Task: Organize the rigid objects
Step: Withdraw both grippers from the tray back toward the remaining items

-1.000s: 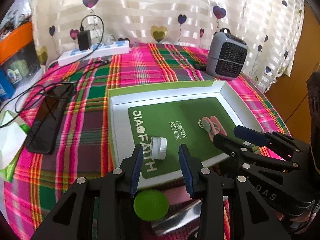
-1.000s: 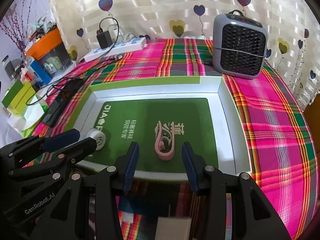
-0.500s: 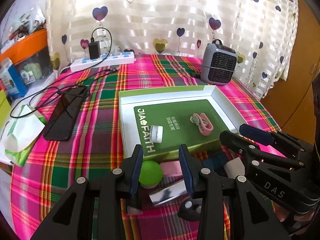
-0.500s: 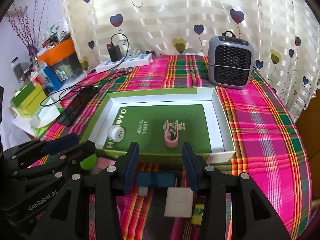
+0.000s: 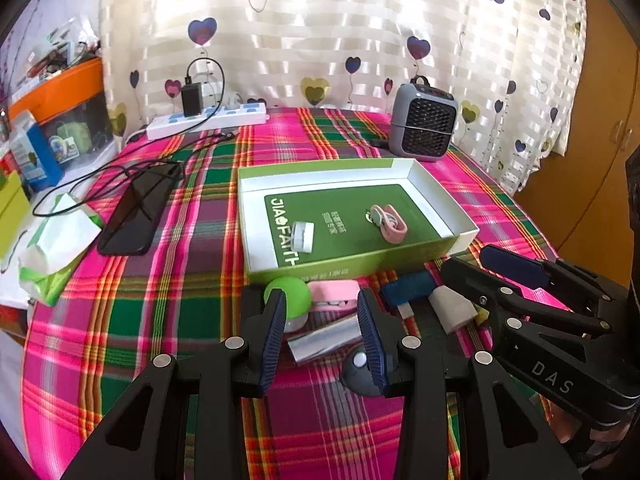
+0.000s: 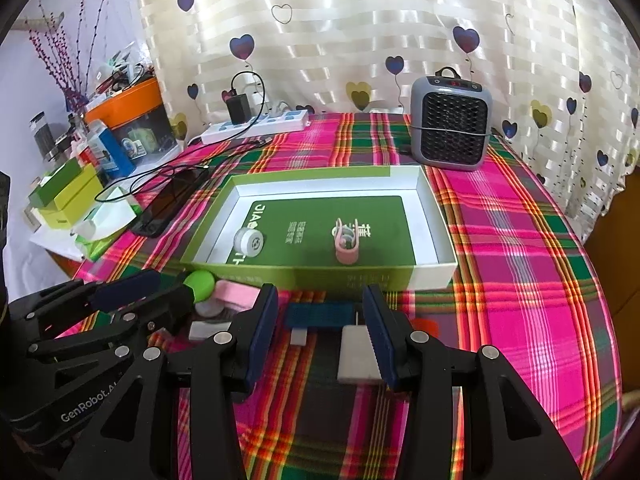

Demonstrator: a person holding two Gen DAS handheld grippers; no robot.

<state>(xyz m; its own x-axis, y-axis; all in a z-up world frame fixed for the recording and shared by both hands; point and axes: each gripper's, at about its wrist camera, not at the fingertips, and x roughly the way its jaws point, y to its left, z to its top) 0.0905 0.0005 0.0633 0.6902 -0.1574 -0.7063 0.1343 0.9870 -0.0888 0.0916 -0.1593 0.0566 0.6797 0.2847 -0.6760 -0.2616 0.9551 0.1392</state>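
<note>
Above items by box: both claws, L & R, agape, seemingly level.

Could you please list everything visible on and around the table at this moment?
box: 1, green and white, table centre
white jar: 1, inside box, left
pink clip: 1, inside box, right
green ball: 1, before box
pink case: 1, beside ball
silver tube: 1, between left gripper's fingers
blue block: 1, before box
white block: 1, by right gripper
heater: 1, grey, far right
power strip: 1, white, far edge
phone: 1, black, left
left gripper: open
right gripper: open
</note>
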